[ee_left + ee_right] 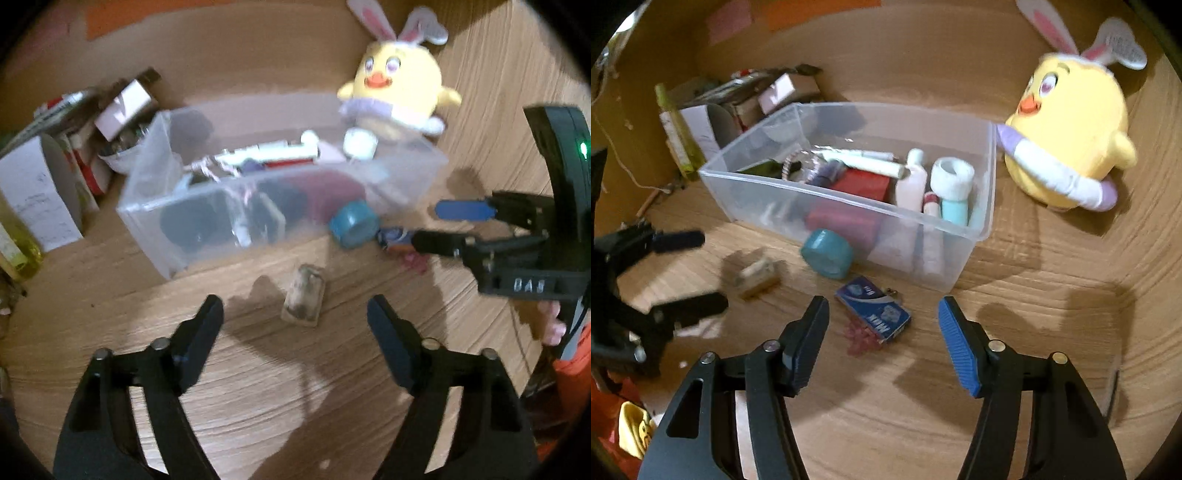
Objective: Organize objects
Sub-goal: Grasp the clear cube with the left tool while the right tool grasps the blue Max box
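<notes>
A clear plastic bin on the wooden table holds bottles, tubes and small boxes. In front of it lie a teal tape roll, a small blue box with pink bits beside it, and a small tan block. My left gripper is open, just short of the tan block. My right gripper is open, just short of the blue box. Both are empty.
A yellow chick plush with bunny ears sits behind the bin's right end. Cartons and boxes crowd the back left corner. A cardboard wall runs behind. Red and yellow items lie at the left.
</notes>
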